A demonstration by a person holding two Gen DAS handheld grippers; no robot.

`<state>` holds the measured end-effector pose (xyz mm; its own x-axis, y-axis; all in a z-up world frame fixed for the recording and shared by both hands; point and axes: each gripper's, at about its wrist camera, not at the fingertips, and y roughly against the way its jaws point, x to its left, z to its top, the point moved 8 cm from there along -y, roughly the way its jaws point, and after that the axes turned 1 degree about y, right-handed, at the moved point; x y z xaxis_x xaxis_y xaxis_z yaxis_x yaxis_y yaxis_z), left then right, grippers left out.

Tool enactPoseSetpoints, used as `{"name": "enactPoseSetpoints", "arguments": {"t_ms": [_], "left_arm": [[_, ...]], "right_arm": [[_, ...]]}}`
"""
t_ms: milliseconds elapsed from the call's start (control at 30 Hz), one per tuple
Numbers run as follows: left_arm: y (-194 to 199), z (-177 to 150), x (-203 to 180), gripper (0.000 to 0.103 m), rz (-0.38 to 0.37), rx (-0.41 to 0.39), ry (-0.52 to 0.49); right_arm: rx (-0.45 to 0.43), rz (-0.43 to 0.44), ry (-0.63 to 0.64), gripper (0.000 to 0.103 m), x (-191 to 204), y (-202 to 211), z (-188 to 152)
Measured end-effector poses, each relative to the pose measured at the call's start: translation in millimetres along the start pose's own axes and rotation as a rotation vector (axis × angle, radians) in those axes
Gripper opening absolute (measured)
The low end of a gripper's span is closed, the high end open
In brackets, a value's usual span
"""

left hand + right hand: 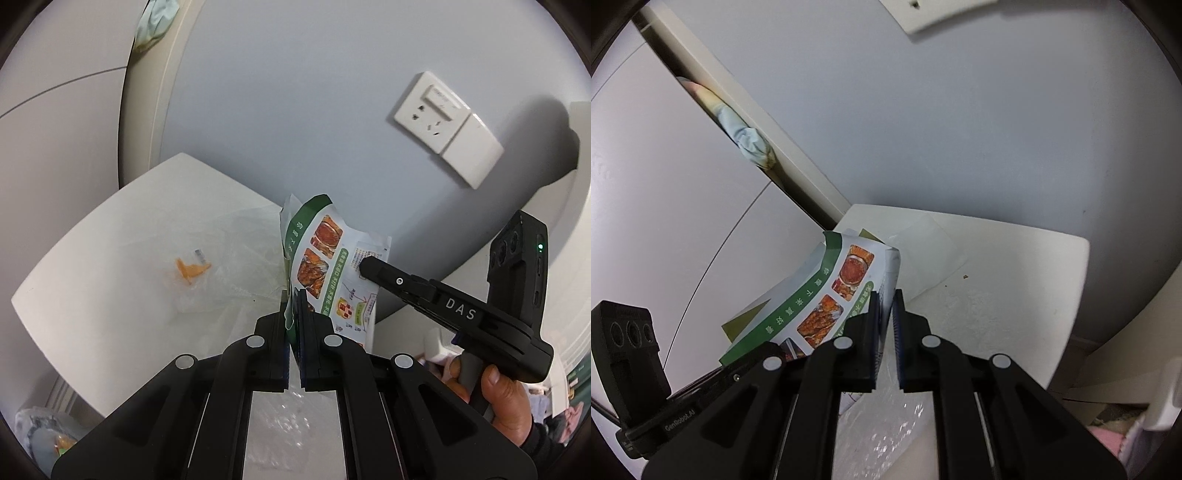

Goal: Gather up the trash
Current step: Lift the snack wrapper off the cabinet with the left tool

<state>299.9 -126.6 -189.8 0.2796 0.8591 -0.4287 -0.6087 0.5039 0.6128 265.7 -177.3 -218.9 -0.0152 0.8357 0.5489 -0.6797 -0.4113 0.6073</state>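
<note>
Evidently both grippers had hold of the same piece of trash, a printed food packet (325, 258) with a green border and pictures of cooked dishes, and it was held up above the white tabletop (110, 236) rather than lying on it. The left gripper (294, 306) had its jaws pressed together on the packet's near green edge, which ran down between the two pads. The right gripper (885, 306) pinched the packet's white side, the printed face (820, 295) fanning out to the left of its jaws; in the left wrist view its closed tip (369, 266) sat against the packet's text panel. Gripping at two edges probably kept the limp, crumpled packet spread and steady so it could be carried or folded without flopping. Beneath and behind it lay a clear plastic bag (236, 258) on the table, with a small orange scrap (190, 271) farther left, seemingly inside or under the film. A wall socket (439, 122) was mounted on the grey wall behind. A person's hand (491, 398) gripped the right tool's handle.
</note>
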Motion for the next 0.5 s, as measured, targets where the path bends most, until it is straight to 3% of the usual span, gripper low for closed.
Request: {"name": "enactPoseSetpoints", "arguments": {"t_ms": [500], "left_arm": [[50,-6,-31,0.002,-0.011,-0.051,-0.035]], "right_arm": [[-0.056,-0.001,0.048,0.009,30,43,0]]}}
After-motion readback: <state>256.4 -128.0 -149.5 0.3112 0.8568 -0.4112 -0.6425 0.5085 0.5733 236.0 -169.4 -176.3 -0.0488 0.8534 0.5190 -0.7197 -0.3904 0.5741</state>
